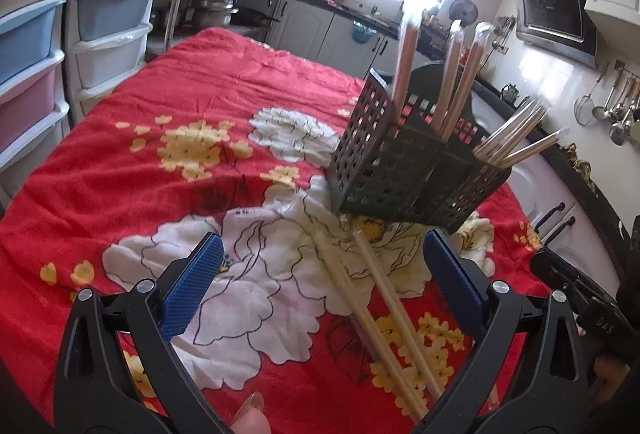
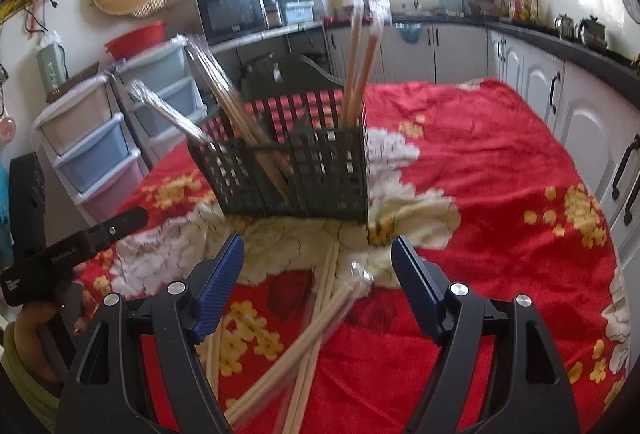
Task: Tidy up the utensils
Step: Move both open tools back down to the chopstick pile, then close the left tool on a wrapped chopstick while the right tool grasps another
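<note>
Both grippers, left (image 1: 322, 284) and right (image 2: 318, 266), gape empty over loose chopsticks (image 2: 320, 318) lying near the basket (image 2: 296, 169); crossed sticks could scatter if we pinch carelessly.

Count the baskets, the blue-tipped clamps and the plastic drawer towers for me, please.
Black basket: 1
Clamps: 2, the left gripper and the right gripper
Drawer towers: 2
Total: 5

A home kitchen is showing here. A microwave (image 2: 232, 13), range hood (image 1: 554, 15), hanging ladles (image 1: 616, 105) and cabinets (image 2: 532, 73) are lining the walls.
</note>
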Demonstrator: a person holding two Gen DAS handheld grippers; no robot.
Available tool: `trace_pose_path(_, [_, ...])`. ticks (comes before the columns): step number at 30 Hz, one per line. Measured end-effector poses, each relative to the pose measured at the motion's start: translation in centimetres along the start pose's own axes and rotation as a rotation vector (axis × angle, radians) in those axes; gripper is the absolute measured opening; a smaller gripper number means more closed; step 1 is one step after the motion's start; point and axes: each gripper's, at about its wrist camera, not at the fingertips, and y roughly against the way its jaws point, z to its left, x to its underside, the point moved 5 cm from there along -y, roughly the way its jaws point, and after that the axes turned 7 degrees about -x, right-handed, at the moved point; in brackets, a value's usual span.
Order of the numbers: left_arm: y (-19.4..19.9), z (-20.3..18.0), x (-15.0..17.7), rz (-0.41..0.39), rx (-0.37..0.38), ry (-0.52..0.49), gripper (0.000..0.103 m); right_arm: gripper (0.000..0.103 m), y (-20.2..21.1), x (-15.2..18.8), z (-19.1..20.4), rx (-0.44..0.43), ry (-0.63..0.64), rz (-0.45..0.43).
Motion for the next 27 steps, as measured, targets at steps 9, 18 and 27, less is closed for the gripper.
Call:
trace_pose_path(9, [-2.0, -0.1, 1.4, 0.08, -0.006, -0.024, 0.092, 0.064, -2.6, 2.2, -1.4, -0.005, -0.054, 0.122])
trace_pose_path(18, [-4.2, -0.6, 2.4, 0.177, 0.063, 0.008, 0.07, 0.043, -4.6, 3.4, -2.9, -0.028, -0.153, 0.202])
trace_pose_path(27, [-6.8, -0.6, 1.4, 0.239, 0.108, 0.073, 0.052, 0.034, -5.7, 3.8, -3.7, -0.062, -0.226, 0.24])
